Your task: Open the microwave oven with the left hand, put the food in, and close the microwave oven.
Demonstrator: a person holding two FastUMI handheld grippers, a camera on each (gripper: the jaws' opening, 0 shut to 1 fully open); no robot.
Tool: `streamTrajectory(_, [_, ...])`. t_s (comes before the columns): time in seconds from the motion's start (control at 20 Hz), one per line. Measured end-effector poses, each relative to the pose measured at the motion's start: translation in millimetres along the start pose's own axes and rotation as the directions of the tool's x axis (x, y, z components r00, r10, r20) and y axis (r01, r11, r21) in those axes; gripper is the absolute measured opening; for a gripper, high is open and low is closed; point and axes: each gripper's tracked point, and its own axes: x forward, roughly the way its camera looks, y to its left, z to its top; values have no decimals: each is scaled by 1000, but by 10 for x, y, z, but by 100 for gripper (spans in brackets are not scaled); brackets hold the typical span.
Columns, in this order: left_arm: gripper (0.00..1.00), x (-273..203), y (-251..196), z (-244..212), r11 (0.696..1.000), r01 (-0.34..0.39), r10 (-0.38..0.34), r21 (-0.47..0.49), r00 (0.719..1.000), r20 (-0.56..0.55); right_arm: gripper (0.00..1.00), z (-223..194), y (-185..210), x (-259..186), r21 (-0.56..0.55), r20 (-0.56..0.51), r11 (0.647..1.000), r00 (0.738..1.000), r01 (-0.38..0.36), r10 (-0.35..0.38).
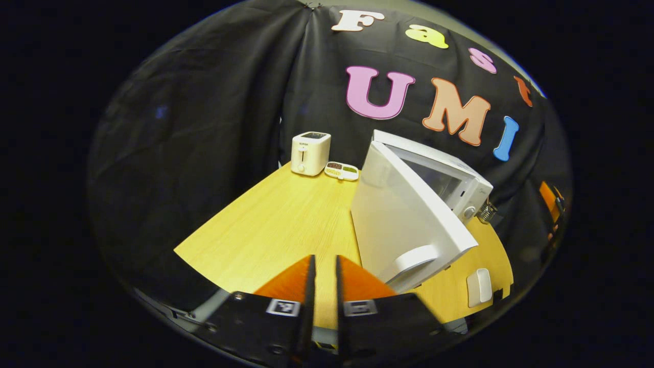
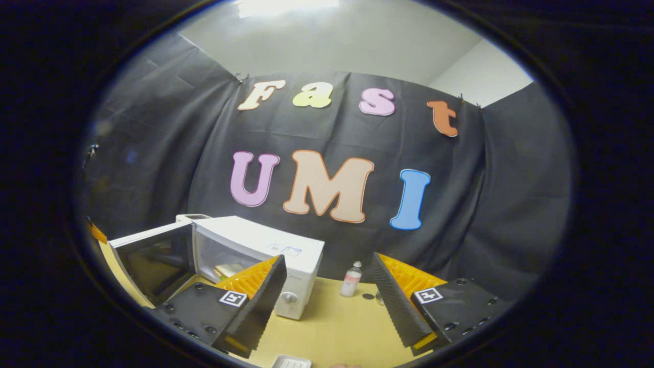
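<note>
microwave (image 1: pixel 460 179) stands on the table (image 1: pixel 276 225), door (image 1: pixel 403 225) swung open. food (image 2: pixel 228 269) lies inside it. left gripper (image 1: pixel 325 286) nearly closed, empty, near the door edge. right gripper (image 2: pixel 327 301) wide open, empty, before the microwave. toaster (image 1: pixel 310 152) at the far edge.

The open door (image 1: pixel 403 225) hides most of the inside of the microwave (image 1: pixel 449 179). In the right gripper view, the small white tray (image 2: pixel 291 362) is cut by the bottom edge. The bottle (image 2: pixel 350 280) label is too small to read.
</note>
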Motion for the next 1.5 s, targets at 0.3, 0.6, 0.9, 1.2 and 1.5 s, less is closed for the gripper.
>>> streamTrajectory(0.3, [1, 236, -365, -285, 1000, -13, 13, -3, 997, -75, 100, 180, -484, -11, 46, 24, 998, 998, 51, -53])
streamTrajectory(0.6, [1, 312, -713, -344, 999, -4, 8, 48, 996, -85, 96, 234, -707, -76, 34, 39, 998, 997, 58, -60])
streamTrajectory(0.9, [1, 309, -991, -377, 997, 4, 3, 81, 996, -88, 96, 233, -829, -134, 31, 41, 999, 998, 41, -42])
streamTrajectory(1.2, [1, 341, -1282, -331, 994, 11, -3, 112, 997, -71, 96, 242, -881, -161, 52, 57, 999, 998, -1, -2])
streamTrajectory(1.5, [1, 425, -1704, -342, 986, 48, -37, 160, 997, -74, 96, 128, -965, -181, 58, 49, 998, 999, -20, 18])
